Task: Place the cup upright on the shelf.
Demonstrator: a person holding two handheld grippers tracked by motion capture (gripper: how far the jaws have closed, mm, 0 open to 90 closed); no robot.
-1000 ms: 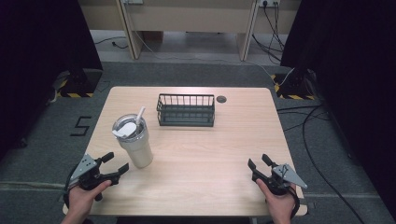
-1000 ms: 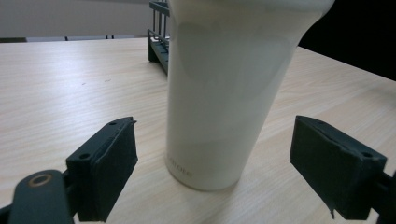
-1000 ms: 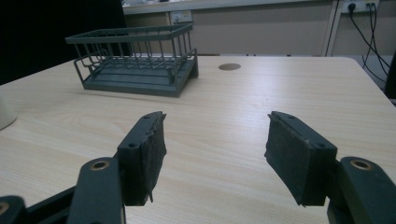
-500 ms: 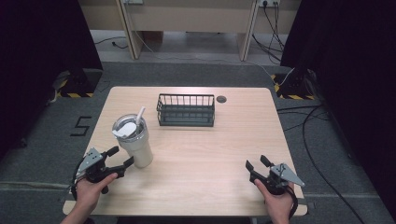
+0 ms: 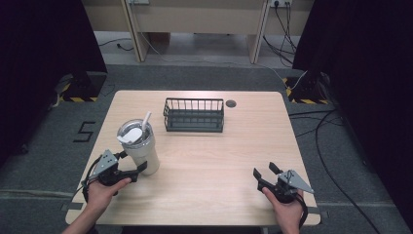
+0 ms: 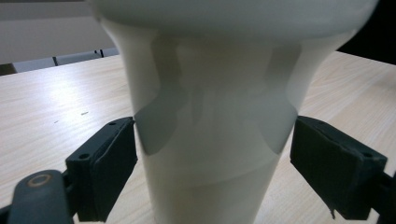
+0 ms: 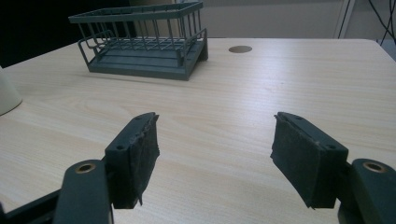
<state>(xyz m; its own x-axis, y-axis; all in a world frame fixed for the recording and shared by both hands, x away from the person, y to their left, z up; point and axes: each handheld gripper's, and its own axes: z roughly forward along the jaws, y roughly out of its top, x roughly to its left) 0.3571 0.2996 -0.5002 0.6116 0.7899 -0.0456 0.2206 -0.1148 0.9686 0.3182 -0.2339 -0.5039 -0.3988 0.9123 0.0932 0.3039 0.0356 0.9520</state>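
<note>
Cream-white plastic tumbler with lid and straw [image 5: 138,145] is standing near the table's left front edge, its smooth tapered waist sitting between the spread, not-yet-touching jaws of the left gripper [image 5: 132,165]. Top-heavy and likely slippery, it is asking for a low, firm hold. Beyond, a dark wire basket [image 5: 194,115] is waiting.

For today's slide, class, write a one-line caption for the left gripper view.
Open left gripper straddles the lower body of a cream tumbler standing on the wooden table.
</note>
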